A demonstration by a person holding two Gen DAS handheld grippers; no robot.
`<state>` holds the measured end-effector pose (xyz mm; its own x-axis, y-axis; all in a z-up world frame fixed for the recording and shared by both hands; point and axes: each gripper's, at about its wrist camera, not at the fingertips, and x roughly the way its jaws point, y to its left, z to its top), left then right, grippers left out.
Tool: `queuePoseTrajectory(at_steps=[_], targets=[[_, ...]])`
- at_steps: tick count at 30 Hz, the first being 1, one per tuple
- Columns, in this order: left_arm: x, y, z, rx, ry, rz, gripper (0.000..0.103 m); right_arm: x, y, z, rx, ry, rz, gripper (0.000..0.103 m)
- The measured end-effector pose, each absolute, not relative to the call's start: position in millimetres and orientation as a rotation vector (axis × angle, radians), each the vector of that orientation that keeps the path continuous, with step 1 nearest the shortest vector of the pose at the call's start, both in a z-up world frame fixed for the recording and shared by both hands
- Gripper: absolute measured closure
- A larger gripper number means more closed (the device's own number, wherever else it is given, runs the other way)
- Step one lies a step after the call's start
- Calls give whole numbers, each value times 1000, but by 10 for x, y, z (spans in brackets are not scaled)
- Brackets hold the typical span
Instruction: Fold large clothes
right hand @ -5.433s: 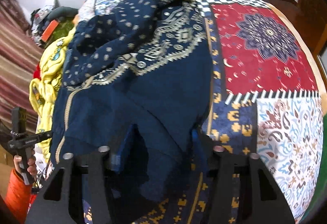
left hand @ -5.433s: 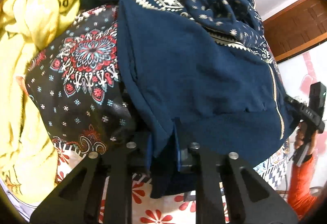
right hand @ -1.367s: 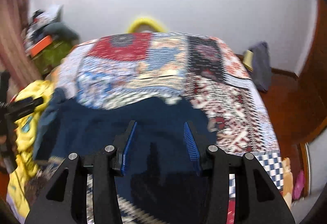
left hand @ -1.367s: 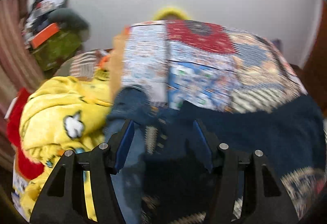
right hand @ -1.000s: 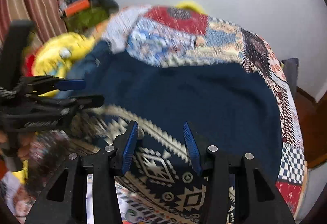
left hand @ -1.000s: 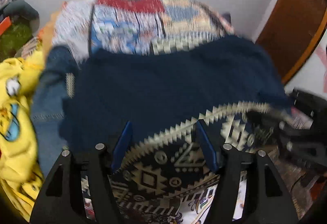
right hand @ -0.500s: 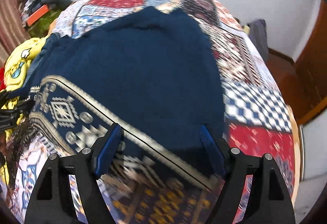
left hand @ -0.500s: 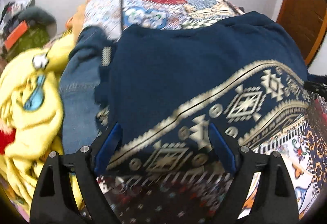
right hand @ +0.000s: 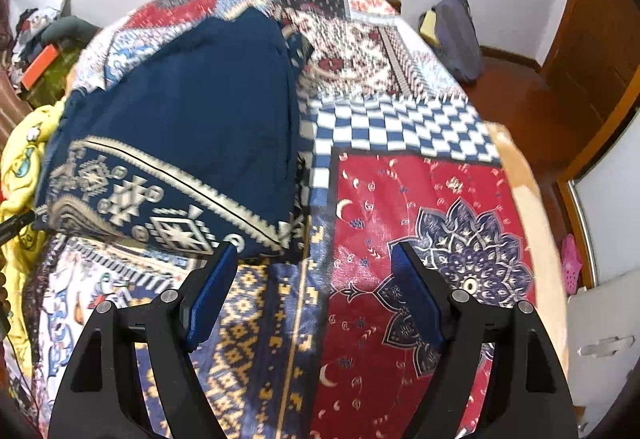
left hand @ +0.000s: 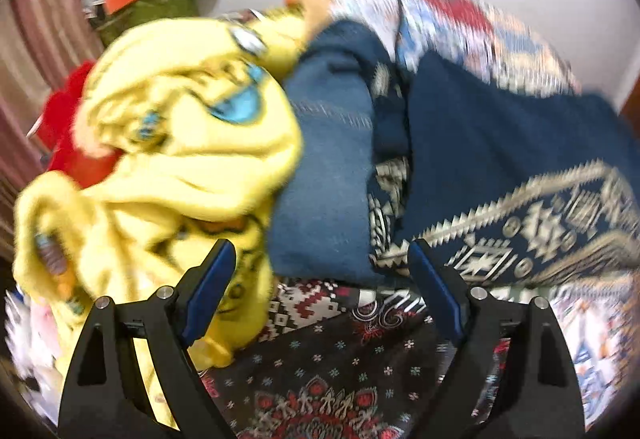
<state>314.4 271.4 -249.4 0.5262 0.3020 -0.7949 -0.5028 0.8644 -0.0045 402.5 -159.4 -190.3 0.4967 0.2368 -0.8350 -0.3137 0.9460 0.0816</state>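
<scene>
Navy garment (right hand: 192, 111) on patchwork bedspread (right hand: 420, 199), no legible writing, possibly blur

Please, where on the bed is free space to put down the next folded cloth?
Free: the bedspread right of the navy garment, over the checked and red patches up to the bed's right edge. Crowded: left of the navy garment, where jeans and a yellow garment are piled.
</scene>
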Motion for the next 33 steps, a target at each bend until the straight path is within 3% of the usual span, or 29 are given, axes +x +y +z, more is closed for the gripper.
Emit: queuePoseTrajectory(at_steps=[5, 10, 16, 24, 33], targets=[[2963, 2703, -2398, -491, 846, 320, 14, 3907, -1450, -1670, -53, 940, 389, 27], [3101, 2635, -2787, -770, 903, 118, 15, 3863, -1231, -1638, -65, 919, 450, 27], [3354, 2657, -3155, -952, 921, 30, 31, 3898, -1051, -1775, -143, 925, 479, 27], [3568, 2704, -3112, -928, 908, 82, 44, 3898, -1008, -1875, -169, 949, 471, 27], [3551, 2675, -2883, -842, 847, 91, 46, 3926, -974, -1923, -152, 964, 477, 27]])
